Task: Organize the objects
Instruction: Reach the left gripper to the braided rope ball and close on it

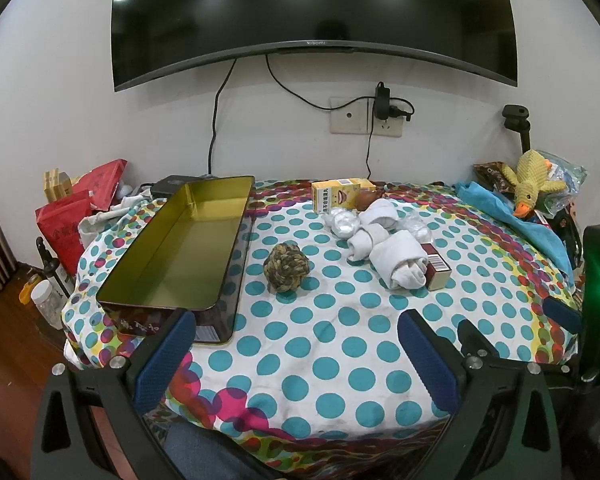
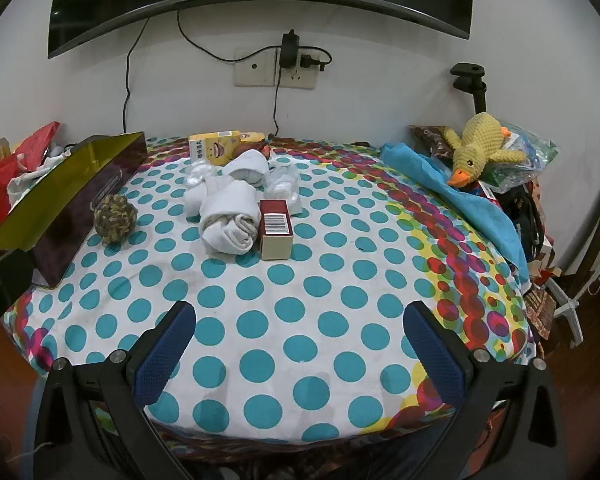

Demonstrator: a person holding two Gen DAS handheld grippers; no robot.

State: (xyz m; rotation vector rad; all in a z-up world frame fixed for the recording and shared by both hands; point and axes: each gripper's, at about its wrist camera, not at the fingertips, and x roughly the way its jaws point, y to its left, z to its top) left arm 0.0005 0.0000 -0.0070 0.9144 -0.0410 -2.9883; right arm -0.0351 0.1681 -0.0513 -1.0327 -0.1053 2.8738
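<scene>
Clearly, in the left wrist view, the long open gold-lined metal tin (image 1: 180, 248) lay along the left side of the table (image 1: 300, 340) with the polka-dot cloth, empty and mouth up, which I judge made it the bin meant to receive the loose things. The olive-and-tan knotted rope ball (image 1: 286, 268) sat just beside its right wall, the nearest candidate. Further right, the rolled white socks (image 1: 396, 260) huddled against the small red-and-tan cardboard box (image 1: 436, 270), with the yellow carton (image 1: 336, 196) behind them near the wall. Your left tongs (image 1: 296, 356) hovered over the near edge, tilted downward, spread as wide as they go and gripping nothing.

From the right wrist view, the same tin (image 2: 60, 204) showed its dark outer wall, the rope ball (image 2: 114, 218) close against it. Your right tongs (image 2: 300, 354) likewise gaped fully, empty, angled down at bare cloth, well short of the socks (image 2: 232, 216) and box (image 2: 276, 228).
</scene>
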